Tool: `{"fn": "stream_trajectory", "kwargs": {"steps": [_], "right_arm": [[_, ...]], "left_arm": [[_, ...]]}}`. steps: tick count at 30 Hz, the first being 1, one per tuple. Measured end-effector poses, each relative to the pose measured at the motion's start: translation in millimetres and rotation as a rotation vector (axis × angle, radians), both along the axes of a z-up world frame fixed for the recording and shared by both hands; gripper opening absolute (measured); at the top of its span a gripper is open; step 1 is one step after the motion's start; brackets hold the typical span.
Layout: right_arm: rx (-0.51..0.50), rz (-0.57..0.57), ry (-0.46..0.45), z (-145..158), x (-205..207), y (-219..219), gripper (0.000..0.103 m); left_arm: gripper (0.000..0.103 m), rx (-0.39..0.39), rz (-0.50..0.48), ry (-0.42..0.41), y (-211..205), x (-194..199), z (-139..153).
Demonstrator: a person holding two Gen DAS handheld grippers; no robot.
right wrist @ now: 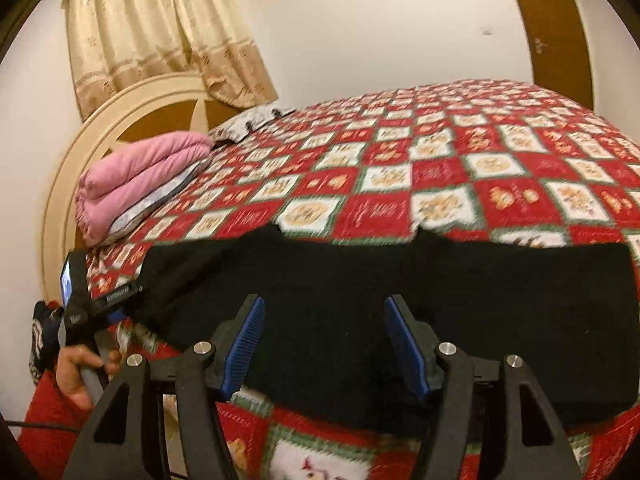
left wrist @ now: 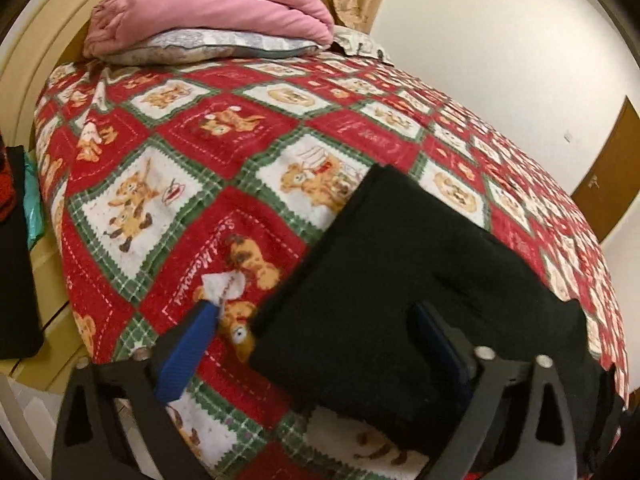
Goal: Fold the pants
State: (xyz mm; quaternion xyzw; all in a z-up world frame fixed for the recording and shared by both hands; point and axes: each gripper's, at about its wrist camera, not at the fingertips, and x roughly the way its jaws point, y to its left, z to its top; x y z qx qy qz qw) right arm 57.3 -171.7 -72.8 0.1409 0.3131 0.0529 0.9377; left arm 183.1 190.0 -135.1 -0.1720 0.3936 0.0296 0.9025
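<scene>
Black pants (left wrist: 380,280) lie folded flat on the near edge of the bed; in the right wrist view they (right wrist: 420,312) spread as a wide band across the front. My left gripper (left wrist: 320,320) is open with blue pads, straddling the pants' left edge; its right finger rests on the cloth. It also shows in the right wrist view (right wrist: 108,304) at the pants' left end, held by a hand. My right gripper (right wrist: 324,336) is open, both fingers just above the middle of the pants, holding nothing.
The bed carries a red, white and green patchwork quilt (left wrist: 224,152). A pink folded blanket (left wrist: 216,4) on a grey pillow (left wrist: 208,44) lies at the headboard. Curtain (right wrist: 160,32), white wall and a brown door (right wrist: 548,28) stand behind. Dark clothes (left wrist: 16,260) lie at left.
</scene>
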Motion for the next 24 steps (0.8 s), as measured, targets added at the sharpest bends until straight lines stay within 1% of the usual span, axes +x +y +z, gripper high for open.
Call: {"fn": "stream_trajectory", "kwargs": {"steps": [1,2,4,7,8,9,10,12,14,15,16,17,18,19,21,22,24], "right_arm": [[-0.001,0.008,0.002,-1.1,-0.9,2.8,0.064],[-0.005,0.018,0.002,-1.2,-2.0,6.0,0.064],[-0.011,0.029,-0.001,-0.9,-3.2,9.6,0.064],[-0.013,0.017,-0.011,1.1,-6.4,7.5,0.064],[-0.011,0.01,-0.011,1.5,-7.1,5.9,0.064],[-0.004,-0.001,-0.01,1.3,-8.0,2.5,0.064],[0.003,-0.01,-0.007,1.0,-8.4,-0.3,0.064],[0.021,-0.031,0.002,-0.7,-9.0,-6.9,0.064],[0.037,-0.041,0.013,-2.2,-9.5,-11.4,0.064],[0.039,-0.042,0.016,-2.9,-9.8,-12.6,0.064],[0.038,-0.041,0.018,-3.5,-10.0,-13.9,0.064],[0.035,-0.041,0.019,-4.0,-11.2,-14.7,0.064],[0.034,-0.041,0.019,-4.3,-11.9,-15.3,0.064],[0.036,-0.04,0.019,-4.9,-12.2,-15.8,0.064],[0.048,-0.037,0.024,-6.6,-10.8,-16.3,0.064],[0.052,-0.035,0.028,-7.8,-9.9,-15.9,0.064],[0.059,-0.029,0.038,-9.8,-8.4,-14.1,0.064]], "left_arm": [[0.077,-0.008,-0.018,-0.007,1.3,-1.1,2.9],[0.072,-0.014,-0.043,-0.018,0.0,-3.0,6.8],[0.058,0.006,-0.051,-0.028,-1.5,-5.7,12.9],[0.049,0.004,-0.049,-0.035,-0.6,-6.4,15.5],[0.047,0.001,-0.039,-0.036,0.5,-7.0,17.0],[0.042,0.0,-0.03,-0.039,1.0,-7.5,18.9],[0.04,0.006,-0.017,-0.045,0.7,-9.3,22.8],[0.04,0.03,-0.007,-0.052,-2.5,-8.8,27.8],[0.046,0.06,0.002,-0.033,-4.7,-6.6,27.3],[0.052,0.066,0.005,-0.032,-4.9,-6.7,28.3],[0.053,0.075,0.008,-0.044,-4.6,-9.2,31.4],[0.054,0.084,0.006,-0.076,-3.9,-14.0,38.1],[0.059,0.099,0.012,-0.106,-3.5,-17.8,44.2],[0.069,0.119,0.017,-0.141,-3.0,-21.3,51.2],[0.079,0.165,0.001,-0.223,-2.9,-24.8,65.6],[0.08,0.178,-0.017,-0.234,-3.3,-21.9,68.3],[0.08,0.198,-0.092,-0.217,-7.1,-6.2,66.0]]}}
